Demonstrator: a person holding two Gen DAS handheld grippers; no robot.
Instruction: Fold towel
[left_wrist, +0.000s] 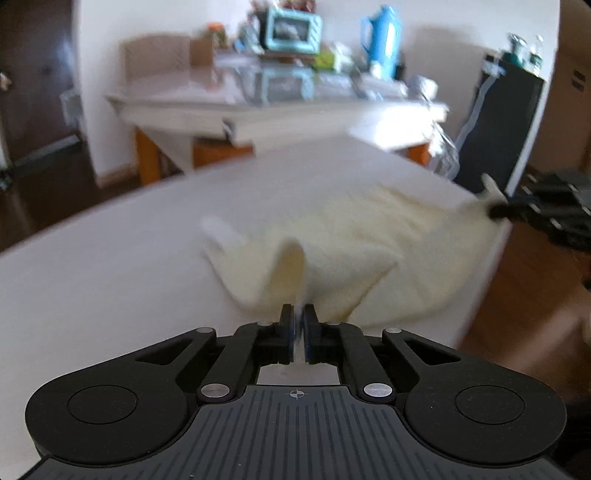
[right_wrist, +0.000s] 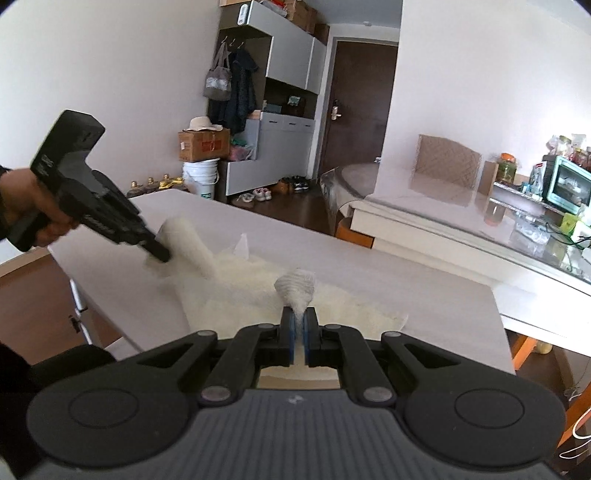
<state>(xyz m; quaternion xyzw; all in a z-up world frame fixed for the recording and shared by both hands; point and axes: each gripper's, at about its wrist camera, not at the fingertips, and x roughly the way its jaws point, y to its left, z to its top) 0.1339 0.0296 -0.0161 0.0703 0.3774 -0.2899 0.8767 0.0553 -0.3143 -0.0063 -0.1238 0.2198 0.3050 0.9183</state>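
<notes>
Living room, white walls; a long pale table (right_wrist: 369, 273) fills the foreground, with a second cluttered glass-topped table (right_wrist: 461, 218) beyond it. One cream towel (right_wrist: 236, 295) lies rumpled on the pale table near its closest edge, two corners lifted off the surface.

Two grippers, both clamped on the towel. Left gripper (left_wrist: 299, 314): jaws pinched nearly together on a raised fold of towel edge, cloth rising as a peak just ahead of the tips; picture blurred. In the right wrist view the same gripper (right_wrist: 160, 253) slants down from the left onto the towel, a rolled flap draped over its tip. A hand (right_wrist: 37, 210) grips its handle, knuckles outward.

Right gripper (right_wrist: 299, 317): jaws closed tight on a bunched corner, which flares above the pads. It sits at the table's near edge, angled downward.
</notes>
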